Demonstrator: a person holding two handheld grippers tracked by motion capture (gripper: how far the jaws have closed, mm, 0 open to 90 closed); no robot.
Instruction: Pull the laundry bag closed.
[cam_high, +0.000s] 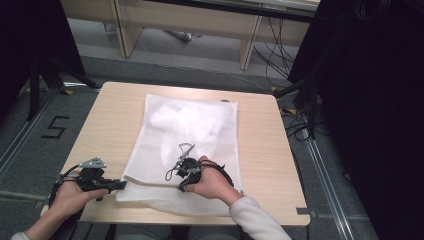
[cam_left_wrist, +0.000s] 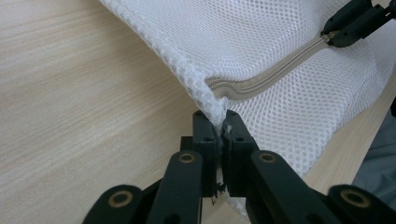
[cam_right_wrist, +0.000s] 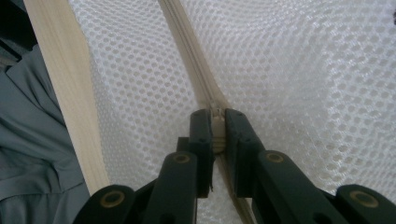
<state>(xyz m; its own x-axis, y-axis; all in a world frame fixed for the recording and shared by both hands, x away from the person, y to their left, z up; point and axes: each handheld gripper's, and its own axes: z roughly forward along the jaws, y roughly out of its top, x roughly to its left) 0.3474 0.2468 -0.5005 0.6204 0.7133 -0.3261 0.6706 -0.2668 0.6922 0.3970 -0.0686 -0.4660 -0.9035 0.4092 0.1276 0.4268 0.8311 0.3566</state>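
A sleeve comes in at the near edge of the table, leading to the right hand. That hand holds the right gripper, whose jaws are pressed together on the zip pull of a white mesh bag. The zip runs along the bag's near edge, close to the table edge. To the left, the left hand holds the left gripper, its jaws clamped tight on the bag's near left corner, where the mesh bunches up between them. In the left gripper view the zip curves away from that corner toward the other gripper's black jaws. The bag lies flat in the middle of the table, reaching toward the far side. Something white sits inside its far half. Beyond the table are a grey floor, dark cables and wooden furniture legs.
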